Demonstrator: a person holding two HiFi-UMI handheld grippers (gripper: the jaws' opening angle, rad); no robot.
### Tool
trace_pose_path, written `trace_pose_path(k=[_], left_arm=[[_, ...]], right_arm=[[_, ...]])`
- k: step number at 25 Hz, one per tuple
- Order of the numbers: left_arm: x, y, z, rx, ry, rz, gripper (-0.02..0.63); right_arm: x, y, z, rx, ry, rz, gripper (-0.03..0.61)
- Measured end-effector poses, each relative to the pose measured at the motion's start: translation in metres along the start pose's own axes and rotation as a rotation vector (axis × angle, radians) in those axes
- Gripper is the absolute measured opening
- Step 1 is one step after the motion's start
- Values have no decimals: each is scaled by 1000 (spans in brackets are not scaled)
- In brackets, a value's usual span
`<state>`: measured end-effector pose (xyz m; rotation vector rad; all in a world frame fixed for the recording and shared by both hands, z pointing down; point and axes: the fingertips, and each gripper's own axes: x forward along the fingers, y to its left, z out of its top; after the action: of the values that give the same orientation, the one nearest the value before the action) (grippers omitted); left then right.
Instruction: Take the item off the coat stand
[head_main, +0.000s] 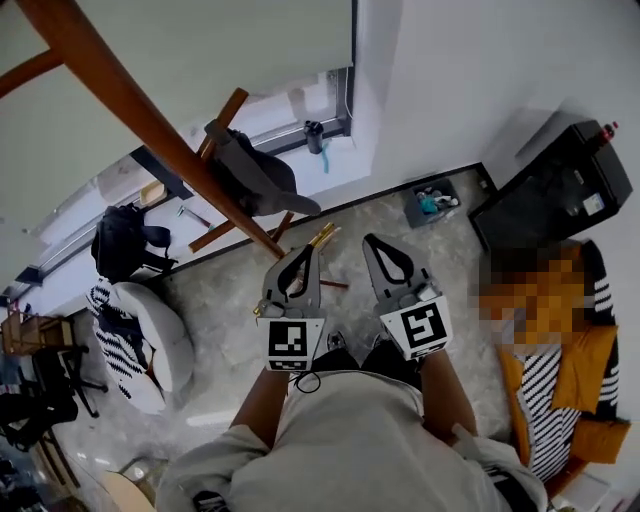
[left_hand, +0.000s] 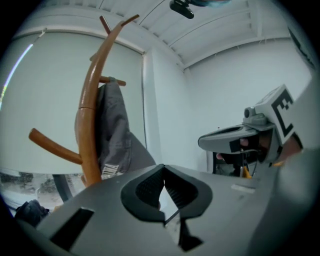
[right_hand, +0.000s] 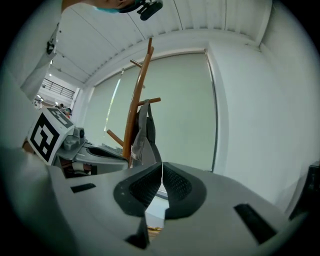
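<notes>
A curved wooden coat stand (head_main: 130, 105) rises from the floor toward the upper left of the head view. A grey cap (head_main: 255, 175) hangs on one of its pegs; it also shows as the grey cap (left_hand: 112, 132) beside the stand's pole (left_hand: 90, 125), and smaller as the grey cap (right_hand: 144, 132). My left gripper (head_main: 308, 248) is shut with nothing in it, its tip near the foot of the stand and well short of the cap. My right gripper (head_main: 372, 240) sits beside it, also shut and empty. Both sets of pads meet at the tips: left gripper (left_hand: 163, 169), right gripper (right_hand: 162, 165).
A black backpack (head_main: 120, 240) lies on the window sill, with a white chair (head_main: 155, 345) draped in striped cloth below it. A person in orange (head_main: 560, 330) sits at the right beside a black cabinet (head_main: 560, 190). A small bin (head_main: 432, 205) stands by the wall.
</notes>
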<state>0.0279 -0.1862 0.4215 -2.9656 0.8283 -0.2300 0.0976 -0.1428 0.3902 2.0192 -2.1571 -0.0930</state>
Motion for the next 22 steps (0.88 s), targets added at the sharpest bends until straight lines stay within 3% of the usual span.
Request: trace_pose_path(k=[8, 13, 22], left_arm=[[-21, 48, -13, -46, 47, 295, 11], [-32, 55, -13, -65, 67, 462, 9], [-53, 45, -24, -107, 112, 663, 9]], right_arm=[[58, 12, 17, -22, -91, 232, 6], [74, 17, 28, -10, -124, 382, 6], [75, 24, 31, -66, -131, 546, 8]])
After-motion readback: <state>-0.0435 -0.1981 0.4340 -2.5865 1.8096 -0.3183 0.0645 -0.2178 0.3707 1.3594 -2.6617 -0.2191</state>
